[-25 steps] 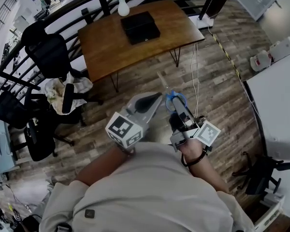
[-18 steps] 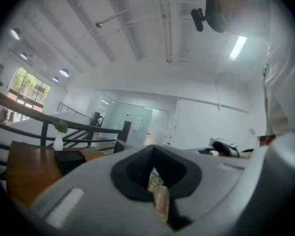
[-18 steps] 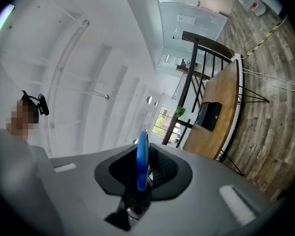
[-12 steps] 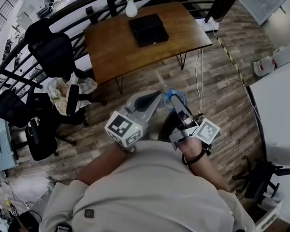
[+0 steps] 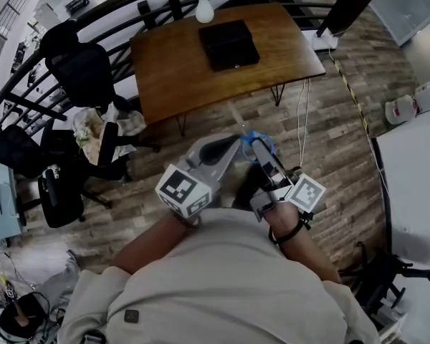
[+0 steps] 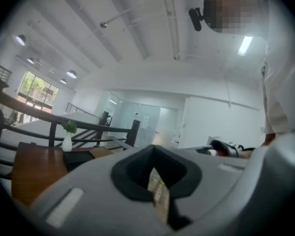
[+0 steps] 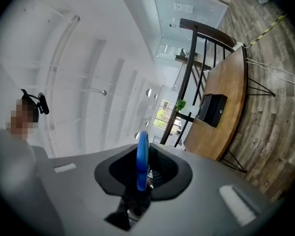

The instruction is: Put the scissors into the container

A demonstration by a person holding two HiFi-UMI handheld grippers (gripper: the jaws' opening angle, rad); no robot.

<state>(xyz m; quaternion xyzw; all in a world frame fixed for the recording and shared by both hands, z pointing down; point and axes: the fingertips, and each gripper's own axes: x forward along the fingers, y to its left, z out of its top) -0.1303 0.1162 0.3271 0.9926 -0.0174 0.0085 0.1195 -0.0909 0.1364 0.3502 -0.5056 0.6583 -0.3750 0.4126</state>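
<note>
Scissors (image 5: 256,145) in the air, blue handle pinched in my R gripper (image 5: 261,156), blades pointing fwd toward the table (image 5: 168,74). L gripper (image 5: 226,149) just beside it, jaws pressed together, empty. Black container (image 5: 229,44) on the table, well apart.

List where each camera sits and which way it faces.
Head view: on the person's head, looking steeply down at brown wooden table, black box container; shows torso, forearms, left gripper, right gripper.
Left gripper view: on the left gripper, facing along its shut, empty jaws toward the table.
Right gripper view: on the right gripper, along jaws clamped on blue-handled scissors, toward the table.
Shared: all three show table and container.
</note>
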